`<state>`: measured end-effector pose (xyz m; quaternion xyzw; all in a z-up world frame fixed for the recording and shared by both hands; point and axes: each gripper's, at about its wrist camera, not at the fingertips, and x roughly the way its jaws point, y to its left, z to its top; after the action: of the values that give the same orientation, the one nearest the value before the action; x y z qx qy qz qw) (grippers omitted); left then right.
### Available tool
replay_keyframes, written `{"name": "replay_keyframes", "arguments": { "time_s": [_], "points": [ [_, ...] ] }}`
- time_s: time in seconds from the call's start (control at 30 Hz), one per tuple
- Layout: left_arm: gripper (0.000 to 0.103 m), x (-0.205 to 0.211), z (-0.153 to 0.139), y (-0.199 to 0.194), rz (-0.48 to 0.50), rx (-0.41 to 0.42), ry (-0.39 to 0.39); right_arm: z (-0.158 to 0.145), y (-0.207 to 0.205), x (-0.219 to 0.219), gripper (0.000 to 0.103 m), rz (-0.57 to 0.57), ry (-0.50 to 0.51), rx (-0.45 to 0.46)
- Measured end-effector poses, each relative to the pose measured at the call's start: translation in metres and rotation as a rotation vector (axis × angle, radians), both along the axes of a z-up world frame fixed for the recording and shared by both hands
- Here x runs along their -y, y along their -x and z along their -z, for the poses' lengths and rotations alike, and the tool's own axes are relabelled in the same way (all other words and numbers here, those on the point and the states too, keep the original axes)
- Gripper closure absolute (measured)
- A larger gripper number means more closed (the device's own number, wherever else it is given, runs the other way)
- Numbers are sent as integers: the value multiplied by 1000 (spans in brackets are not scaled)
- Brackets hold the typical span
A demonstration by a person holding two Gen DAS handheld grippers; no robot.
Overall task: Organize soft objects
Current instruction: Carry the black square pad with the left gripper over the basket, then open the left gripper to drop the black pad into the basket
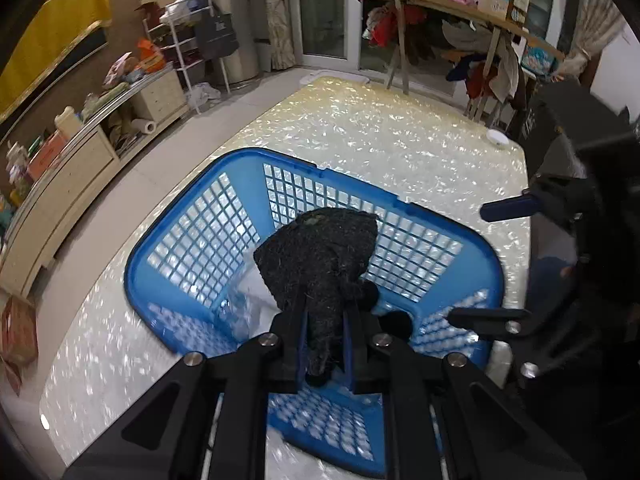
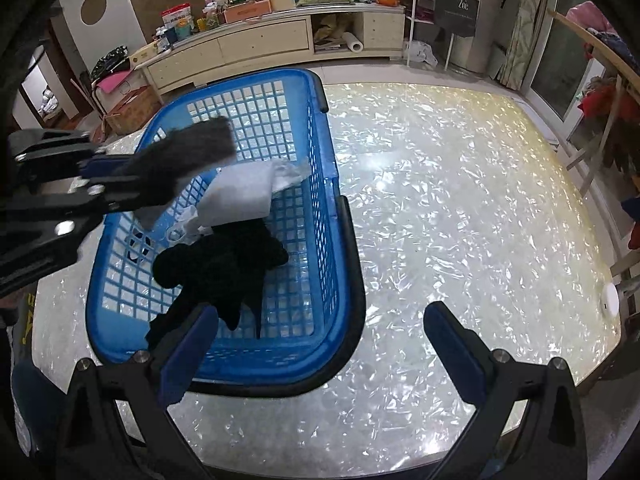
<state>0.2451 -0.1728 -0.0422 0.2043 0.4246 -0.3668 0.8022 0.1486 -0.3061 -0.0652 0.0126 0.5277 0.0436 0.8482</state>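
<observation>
Carrying a dark grey, coarse-knit soft cloth (image 1: 320, 256) over the blue plastic lattice-walled laundry basket (image 1: 472, 248) on the pale, pearl-flecked tabletop (image 1: 380, 128). Left gripper (image 1: 325, 350) clamped tight on the cloth's lower end, the blue-padded fingers (image 1: 347, 344) pinching it from both sides, the rest of the fabric standing out beyond the tips in a loose flap.

Best done, by the look of it, by bringing the pinched end well inside the basket's rim before letting go, low enough that the flap cannot catch on the lattice wall or drape over the edge. Worth aiming at the open floor toward the far wall, away from the pile, so nothing gets pushed up and out. Opening fully and pulling straight back up should free the rough knit, which looks likely to snag on the pads.

Seen from the right wrist, the cloth hangs above the basket's near-left part, not touching the white folded fabric (image 2: 244, 192) or the black crumpled garment (image 2: 224, 264) lying inside, nor the wall.

Right gripper (image 2: 320, 348) wide open and empty, its two blue-padded fingers (image 2: 192, 348) spread apart at the basket's near end, the left one over the black rim (image 2: 352, 280), the right one over bare tabletop. Clear of the carried cloth, so no risk of collision there.
</observation>
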Motion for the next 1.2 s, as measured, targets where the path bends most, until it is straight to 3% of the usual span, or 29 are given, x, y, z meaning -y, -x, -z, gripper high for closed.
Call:
{"name": "replay_keyframes", "arguments": {
  "time_s": [0.3, 0.4, 0.43, 0.47, 0.57, 0.9, 1.03, 1.2],
  "points": [
    [88, 21, 41, -34, 66, -13, -69, 3, -4, -2, 0, 10, -14, -16],
    [72, 24, 47, -37, 73, -15, -78, 4, -4, -3, 0, 8, -13, -23],
    [60, 25, 47, -37, 71, -11, -78, 4, -4, -4, 0, 9, -14, -24],
    [50, 24, 46, -37, 68, -9, -78, 3, -5, -4, 0, 9, -14, -25],
    [40, 22, 41, -32, 60, 11, -84, 0, -3, -4, 0, 12, -14, -20],
    [24, -8, 4, -7, -6, 91, -76, -20, 13, -14, 0, -3, -19, 20],
    [16, -22, -9, 6, -76, 130, -80, -32, 22, -23, 0, -23, -19, 42],
    [10, -48, -23, 23, -155, 123, -56, -43, 34, -35, 0, -50, -18, 66]
  ]
}}
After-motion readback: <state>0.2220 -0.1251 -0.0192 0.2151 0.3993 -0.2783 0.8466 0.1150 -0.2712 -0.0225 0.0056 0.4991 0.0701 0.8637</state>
